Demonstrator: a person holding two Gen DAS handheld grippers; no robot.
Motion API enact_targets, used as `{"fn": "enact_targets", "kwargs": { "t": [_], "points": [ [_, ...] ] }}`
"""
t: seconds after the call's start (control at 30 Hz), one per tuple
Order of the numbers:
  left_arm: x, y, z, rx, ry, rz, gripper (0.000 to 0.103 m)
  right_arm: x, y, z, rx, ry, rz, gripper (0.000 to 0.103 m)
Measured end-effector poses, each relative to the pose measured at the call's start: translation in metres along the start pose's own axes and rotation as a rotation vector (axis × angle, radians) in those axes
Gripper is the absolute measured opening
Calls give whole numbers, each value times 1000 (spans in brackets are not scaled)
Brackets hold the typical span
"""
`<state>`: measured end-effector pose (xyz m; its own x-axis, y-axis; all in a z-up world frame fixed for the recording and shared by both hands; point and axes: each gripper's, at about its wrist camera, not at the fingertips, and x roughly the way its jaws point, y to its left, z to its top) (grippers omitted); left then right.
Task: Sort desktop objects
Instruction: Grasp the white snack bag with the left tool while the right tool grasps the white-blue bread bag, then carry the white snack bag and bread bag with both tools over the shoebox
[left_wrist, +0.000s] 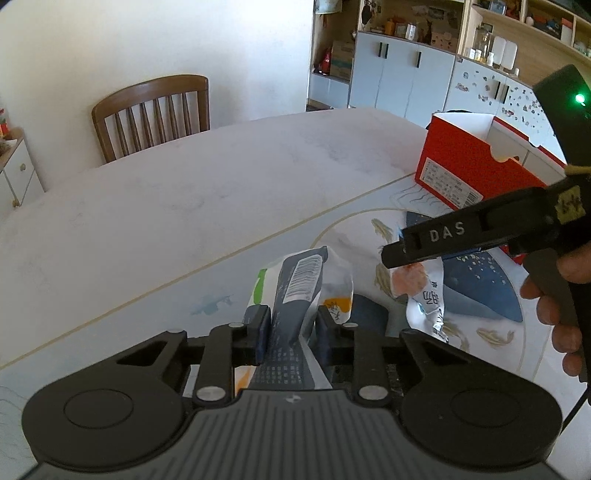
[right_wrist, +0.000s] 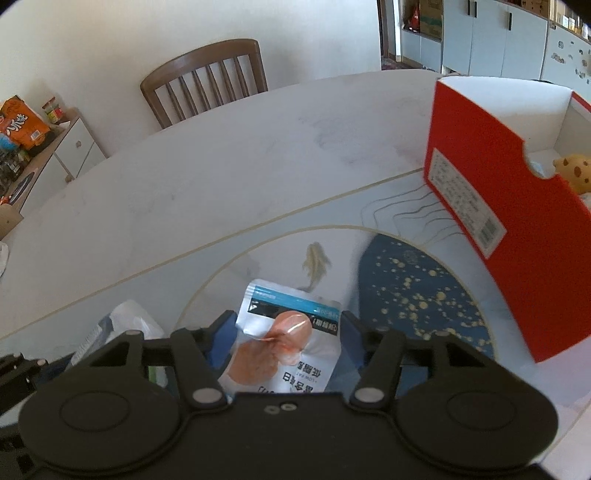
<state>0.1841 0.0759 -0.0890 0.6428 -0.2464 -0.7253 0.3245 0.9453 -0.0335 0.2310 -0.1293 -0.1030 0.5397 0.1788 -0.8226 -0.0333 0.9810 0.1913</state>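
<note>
My left gripper (left_wrist: 291, 325) is shut on a crumpled white and dark blue snack packet with a barcode (left_wrist: 301, 284), held above the patterned mat (left_wrist: 476, 291). My right gripper (right_wrist: 288, 328) is shut on a white pouch with a pink meat picture (right_wrist: 288, 339); from the left wrist view that gripper (left_wrist: 397, 254) comes in from the right with the pouch (left_wrist: 421, 291) hanging under it. The red open box (right_wrist: 517, 206) stands to the right, also in the left wrist view (left_wrist: 469, 166), with a yellow spotted plush toy (right_wrist: 574, 171) inside. The left packet shows at lower left in the right wrist view (right_wrist: 122, 325).
A white marble table (left_wrist: 184, 206) stretches ahead, with a wooden chair (left_wrist: 155, 114) behind it. A low cabinet with snack bags (right_wrist: 22, 125) stands at the far left. White cupboards and shelves (left_wrist: 406, 70) line the back right.
</note>
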Motion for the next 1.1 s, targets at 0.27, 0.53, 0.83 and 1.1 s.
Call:
{"fn": "enact_targets", "kwargs": {
  "t": [0.27, 0.53, 0.83, 1.1],
  "points": [
    [-10, -10, 3, 3, -9, -8, 25, -31, -6, -6, -40, -64, 39, 59],
    [-17, -24, 5, 38, -5, 5, 16, -61, -16, -10, -66, -101, 70, 59],
    [-25, -25, 2, 9, -18, 34, 7, -84, -40, -14, -61, -117, 63, 59],
    [-52, -36, 18, -20, -60, 2, 7, -106, -64, -12, -76, -137, 53, 59]
  ]
}}
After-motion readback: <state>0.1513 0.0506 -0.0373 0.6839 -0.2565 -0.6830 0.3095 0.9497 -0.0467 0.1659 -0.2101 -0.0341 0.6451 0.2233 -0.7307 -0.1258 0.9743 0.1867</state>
